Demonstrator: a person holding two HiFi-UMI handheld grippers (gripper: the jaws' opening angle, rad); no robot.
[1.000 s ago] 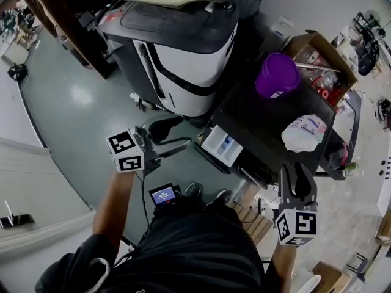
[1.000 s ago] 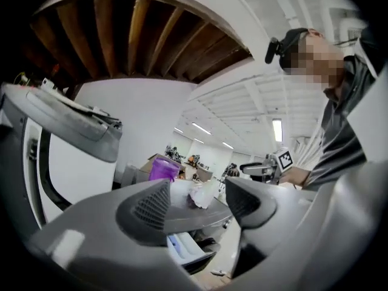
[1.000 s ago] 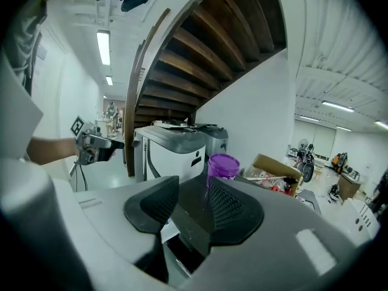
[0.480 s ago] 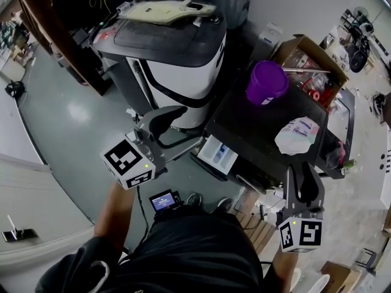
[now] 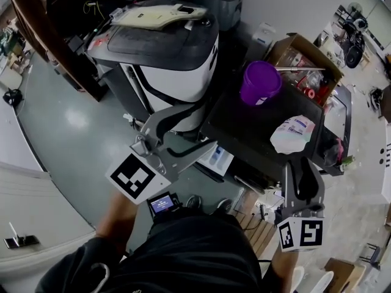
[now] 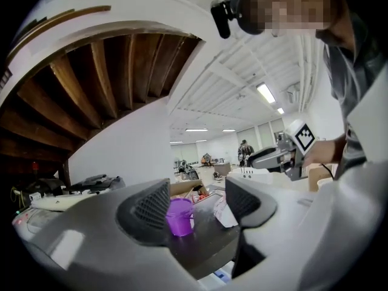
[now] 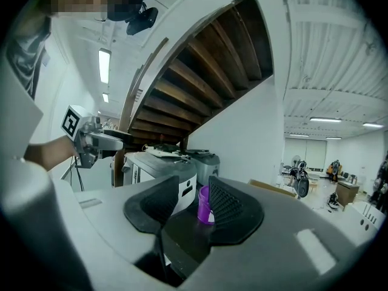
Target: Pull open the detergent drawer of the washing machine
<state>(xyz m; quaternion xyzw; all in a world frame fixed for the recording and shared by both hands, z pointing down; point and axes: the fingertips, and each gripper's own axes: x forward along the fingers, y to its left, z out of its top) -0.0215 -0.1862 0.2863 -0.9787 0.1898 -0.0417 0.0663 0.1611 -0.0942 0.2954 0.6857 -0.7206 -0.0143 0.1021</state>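
Detergent drawer point(image 5: 221, 158) stands pulled out. Left gripper point(image 5: 197, 129) level near it, jaws half apart, empty; right gripper point(image 5: 301, 168) level, jaws narrowly apart, empty.

The left claw point(image 5: 198, 130) is climbing from low in front of the washing machine point(image 5: 244, 127) towards its top edge. It is rolling as it goes, so its marker cube point(image 5: 138, 177) is turning one broad face upward. Its lower finger is now crossing the pulled-out detergent drawer point(image 5: 220, 159). The right claw point(image 5: 298, 166) is rising slightly at the machine's near right corner.
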